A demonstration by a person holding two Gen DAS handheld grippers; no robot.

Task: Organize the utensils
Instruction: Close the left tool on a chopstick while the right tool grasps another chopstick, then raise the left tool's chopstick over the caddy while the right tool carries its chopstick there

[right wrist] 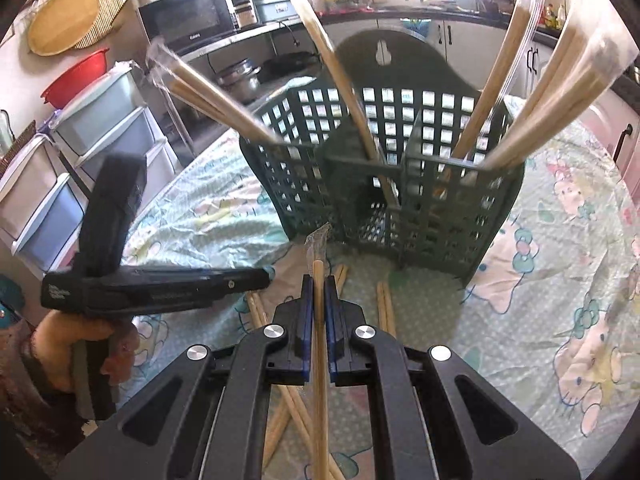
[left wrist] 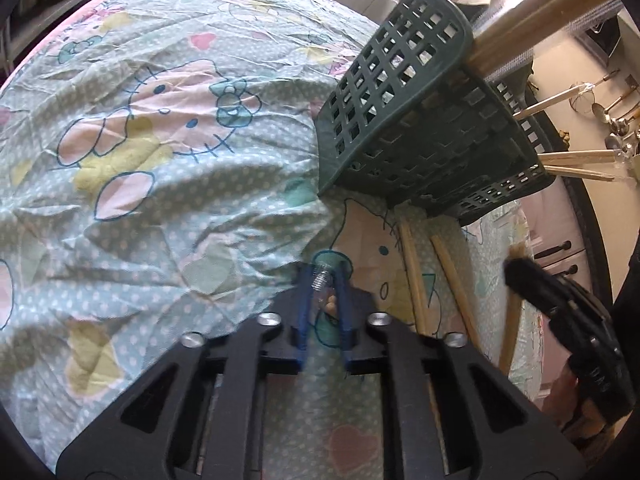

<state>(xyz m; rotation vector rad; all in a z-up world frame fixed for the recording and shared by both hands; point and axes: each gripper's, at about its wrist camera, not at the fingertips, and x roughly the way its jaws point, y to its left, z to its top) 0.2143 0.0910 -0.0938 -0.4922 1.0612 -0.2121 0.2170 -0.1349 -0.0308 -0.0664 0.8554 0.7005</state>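
A dark green lattice basket (right wrist: 440, 184) stands on the patterned cloth, its compartments holding several wrapped wooden chopstick pairs (right wrist: 208, 100). My right gripper (right wrist: 319, 284) is shut on one wrapped chopstick pair (right wrist: 319, 344), lifted just in front of the basket. Loose chopsticks (right wrist: 386, 308) lie on the cloth beneath it. In the left wrist view the basket (left wrist: 400, 120) is at the upper right, and chopsticks (left wrist: 412, 272) lie below it. My left gripper (left wrist: 325, 270) hovers over the cloth, blue fingertips together, nothing clearly between them. The right gripper (left wrist: 516, 276) shows blurred at the right.
The round table wears a cartoon-cat cloth (left wrist: 160, 128). A person's hand (right wrist: 72, 344) holds the left gripper (right wrist: 266, 274) at the left. Plastic drawer units (right wrist: 100, 128), a red bowl (right wrist: 76, 76) and a microwave (right wrist: 184, 20) stand beyond the table.
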